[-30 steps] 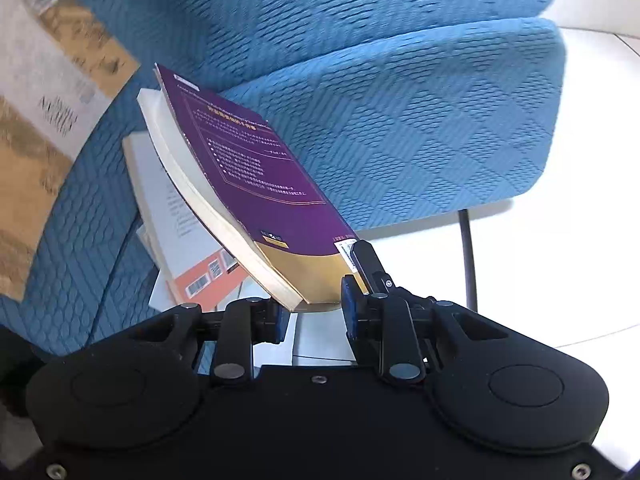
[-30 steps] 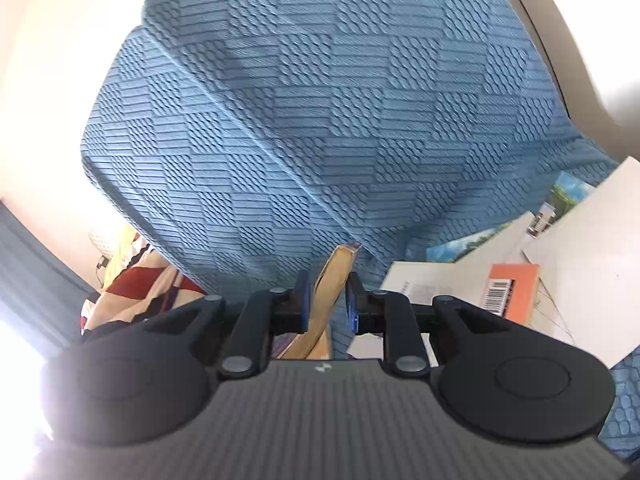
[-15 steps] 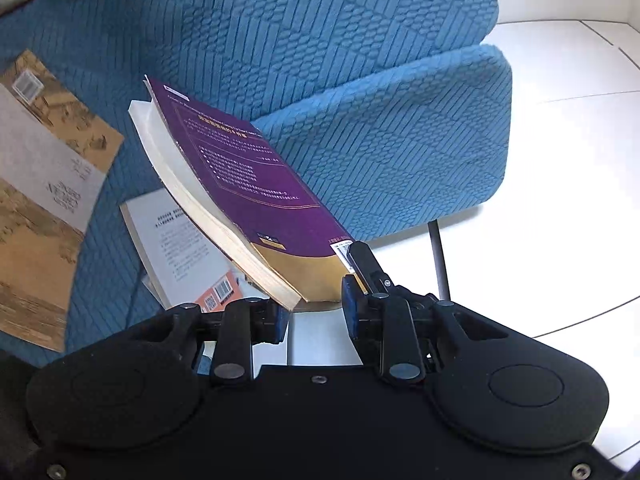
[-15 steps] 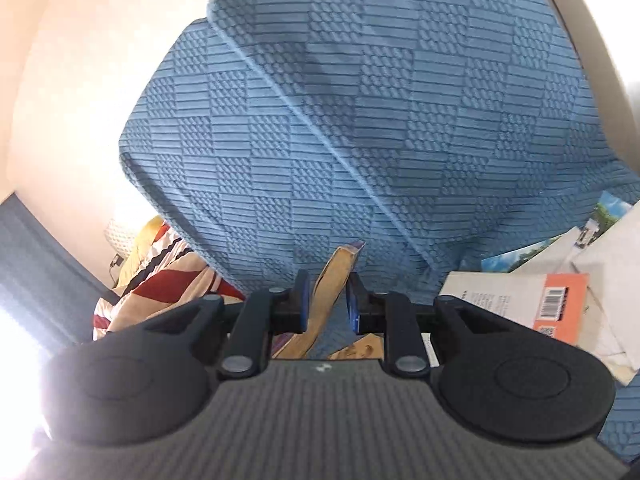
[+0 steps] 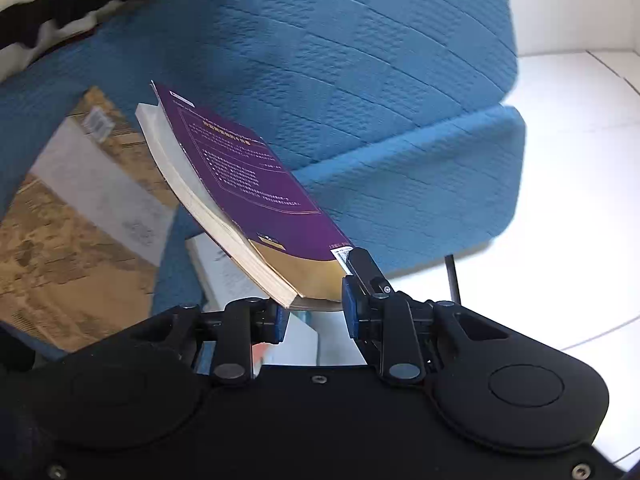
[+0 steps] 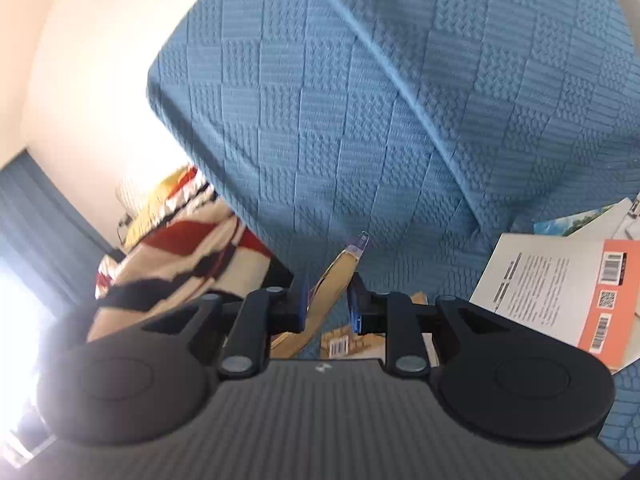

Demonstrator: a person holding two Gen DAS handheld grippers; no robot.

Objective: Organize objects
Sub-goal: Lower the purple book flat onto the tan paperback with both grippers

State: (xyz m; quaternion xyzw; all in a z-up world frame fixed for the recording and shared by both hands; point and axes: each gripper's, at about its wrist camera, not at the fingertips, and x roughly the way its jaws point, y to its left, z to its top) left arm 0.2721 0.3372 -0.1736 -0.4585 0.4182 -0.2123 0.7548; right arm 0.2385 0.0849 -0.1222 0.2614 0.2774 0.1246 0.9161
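Item: purple-and-gold paperback (image 5: 256, 196), carried clear of the blue quilted sofa (image 5: 360, 80), tilted, far corner raised; apparently shared between both claws — a two-handed carry likely chosen because the block of pages sags from one corner.
Left claw (image 5: 312, 312): narrowly parted, clamped on the book's near gold corner by the barcode.
Right claw (image 6: 326, 308): likewise narrow, pinching a gold-edged cover corner, seemingly the same book; only a sliver shows.
Below, on the sofa seat: a tan landscape-printed book (image 5: 72, 240), a white-and-orange paperback (image 6: 560, 292) back cover up, others partly hidden — loose, overlapping, not yet squared.
Judgement: book in transit towards a stack; destination not visible.
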